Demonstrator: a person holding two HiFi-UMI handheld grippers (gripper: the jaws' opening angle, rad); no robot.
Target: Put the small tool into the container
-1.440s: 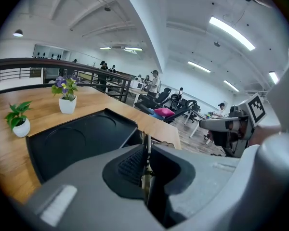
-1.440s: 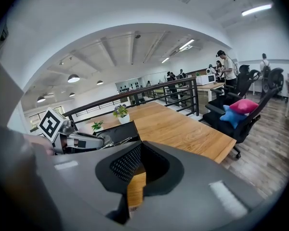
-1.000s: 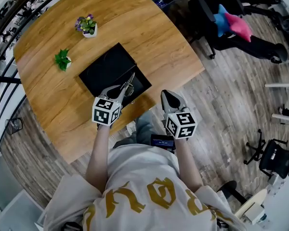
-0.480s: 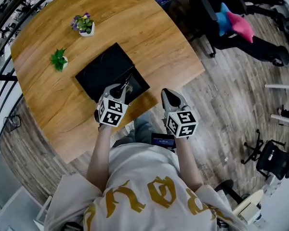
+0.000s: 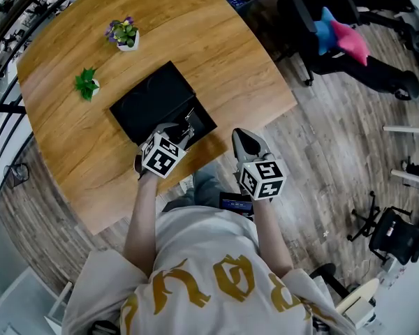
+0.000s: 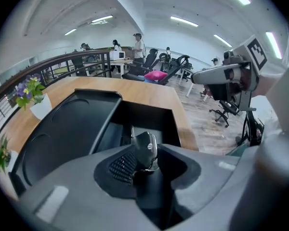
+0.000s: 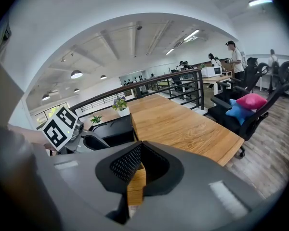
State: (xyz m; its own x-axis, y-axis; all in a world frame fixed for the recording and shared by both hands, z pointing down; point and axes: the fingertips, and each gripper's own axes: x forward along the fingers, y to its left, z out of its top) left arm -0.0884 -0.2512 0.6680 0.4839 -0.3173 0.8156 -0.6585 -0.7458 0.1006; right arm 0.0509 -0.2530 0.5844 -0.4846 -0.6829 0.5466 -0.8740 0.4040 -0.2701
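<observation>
A black container (image 5: 151, 98) lies open on the wooden table (image 5: 216, 54), its lid spread to the far left and its deep compartment (image 6: 149, 121) at the near right. My left gripper (image 5: 182, 132) is shut on the small metal tool (image 5: 189, 119), which hangs over the near edge of that compartment. In the left gripper view the tool (image 6: 146, 149) stands pinched between the jaws, right above the opening. My right gripper (image 5: 241, 140) hovers off the table's near edge, jaws shut and empty; in its own view the gripper (image 7: 135, 173) points along the table.
Two small potted plants stand beyond the container: one with purple flowers (image 5: 125, 34) and a green one (image 5: 88, 84). A phone (image 5: 235, 203) rests on the person's lap. An office chair with pink and blue cushions (image 5: 339, 36) stands to the right of the table.
My left gripper has edged forward and turned a little with the tool, bringing it lower over the container's near compartment. The right gripper has stayed in place.
</observation>
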